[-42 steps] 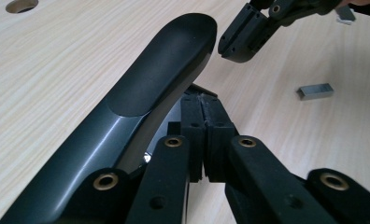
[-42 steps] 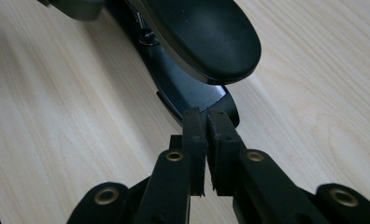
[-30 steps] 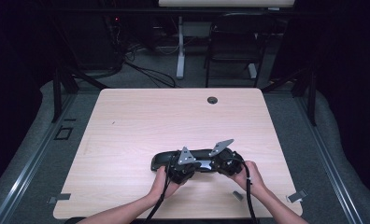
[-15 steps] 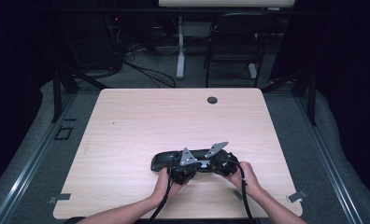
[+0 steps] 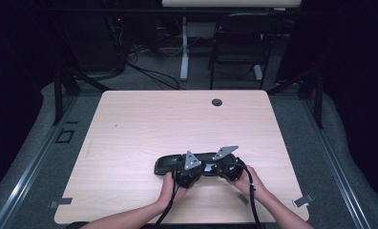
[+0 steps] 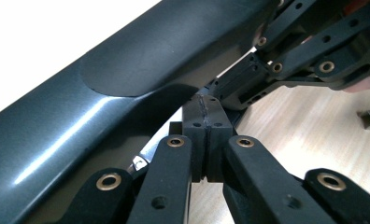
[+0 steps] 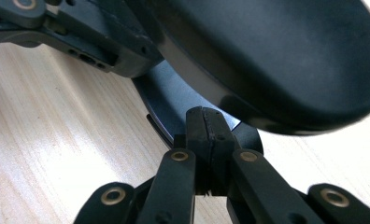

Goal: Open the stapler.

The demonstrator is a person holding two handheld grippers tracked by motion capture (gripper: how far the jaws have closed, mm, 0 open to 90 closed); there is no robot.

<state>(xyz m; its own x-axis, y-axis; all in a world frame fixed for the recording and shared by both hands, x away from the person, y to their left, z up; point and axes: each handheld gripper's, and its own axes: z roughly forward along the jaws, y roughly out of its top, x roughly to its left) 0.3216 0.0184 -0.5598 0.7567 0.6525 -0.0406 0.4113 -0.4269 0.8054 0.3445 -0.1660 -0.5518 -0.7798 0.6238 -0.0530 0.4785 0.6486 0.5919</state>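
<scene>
Pale wood table — dark room, black chair.

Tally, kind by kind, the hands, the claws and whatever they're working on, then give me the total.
Hands: 2, the left hand and the right hand.
Claws: 2, the left claw and the right claw, both closed with the pads together.
Dark glossy oblong object: 1, lying on the table by the claws.
Total: 5.
</scene>
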